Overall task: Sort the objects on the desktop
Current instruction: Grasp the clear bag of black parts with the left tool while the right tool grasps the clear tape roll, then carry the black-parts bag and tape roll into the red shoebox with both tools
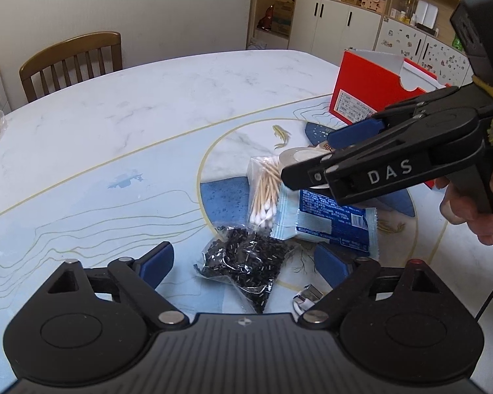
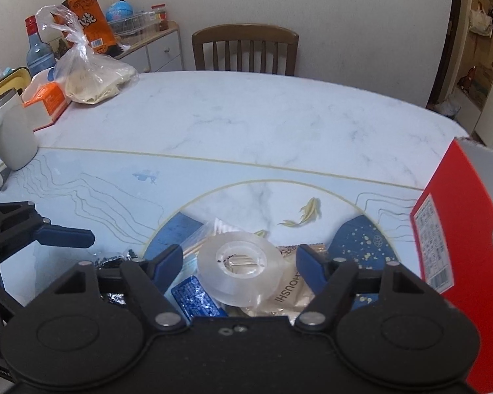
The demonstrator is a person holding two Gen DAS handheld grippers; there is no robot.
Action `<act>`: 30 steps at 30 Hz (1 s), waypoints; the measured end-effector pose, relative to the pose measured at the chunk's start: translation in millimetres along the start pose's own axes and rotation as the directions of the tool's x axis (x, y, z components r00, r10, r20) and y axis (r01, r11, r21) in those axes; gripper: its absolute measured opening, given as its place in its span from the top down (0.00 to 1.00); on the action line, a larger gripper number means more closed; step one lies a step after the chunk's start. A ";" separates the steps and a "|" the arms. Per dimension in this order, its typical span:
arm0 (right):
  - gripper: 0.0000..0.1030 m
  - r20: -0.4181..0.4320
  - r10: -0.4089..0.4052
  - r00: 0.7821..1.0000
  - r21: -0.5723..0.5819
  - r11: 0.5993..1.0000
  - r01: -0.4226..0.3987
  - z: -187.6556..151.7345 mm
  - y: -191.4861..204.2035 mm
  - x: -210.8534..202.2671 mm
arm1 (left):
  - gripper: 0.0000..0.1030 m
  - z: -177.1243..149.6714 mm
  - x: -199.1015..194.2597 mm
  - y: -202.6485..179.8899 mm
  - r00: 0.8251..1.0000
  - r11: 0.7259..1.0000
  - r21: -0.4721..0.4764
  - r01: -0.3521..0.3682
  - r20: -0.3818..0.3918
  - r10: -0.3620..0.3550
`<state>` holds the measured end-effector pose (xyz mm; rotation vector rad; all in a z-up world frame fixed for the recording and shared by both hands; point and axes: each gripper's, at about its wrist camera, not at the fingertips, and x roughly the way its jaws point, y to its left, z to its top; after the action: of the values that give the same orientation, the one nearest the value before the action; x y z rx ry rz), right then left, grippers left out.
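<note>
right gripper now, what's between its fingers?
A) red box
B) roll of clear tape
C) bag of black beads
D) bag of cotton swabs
B: in the right wrist view the open right gripper straddles the roll of clear tape, which lies on the packets with a gap to each finger; the bag of cotton swabs, the bag of black beads and the red box lie outside the fingers.
</note>
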<state>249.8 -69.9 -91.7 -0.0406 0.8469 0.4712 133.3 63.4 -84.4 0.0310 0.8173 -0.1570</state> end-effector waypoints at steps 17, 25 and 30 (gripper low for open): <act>0.42 -0.026 0.013 1.000 0.044 0.999 -0.012 0.6 -3.2 8.3 | 0.42 -2.5 6.5 1.1 1.000 1.000 0.025 0.004 -0.009 -0.004; 0.43 -0.022 0.007 1.000 0.054 0.999 -0.005 1.3 -4.4 8.4 | 0.55 -4.9 8.5 1.8 1.000 1.000 0.018 0.003 -0.017 -0.003; 0.43 -0.018 0.001 1.000 0.047 0.999 0.000 1.6 -5.3 6.8 | 0.59 -4.7 7.6 3.1 1.000 1.000 0.007 0.011 -0.015 -0.011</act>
<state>257.1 -71.7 -96.4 -0.0011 0.8751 0.4514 135.5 65.9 -93.3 0.0339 0.8318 -0.1703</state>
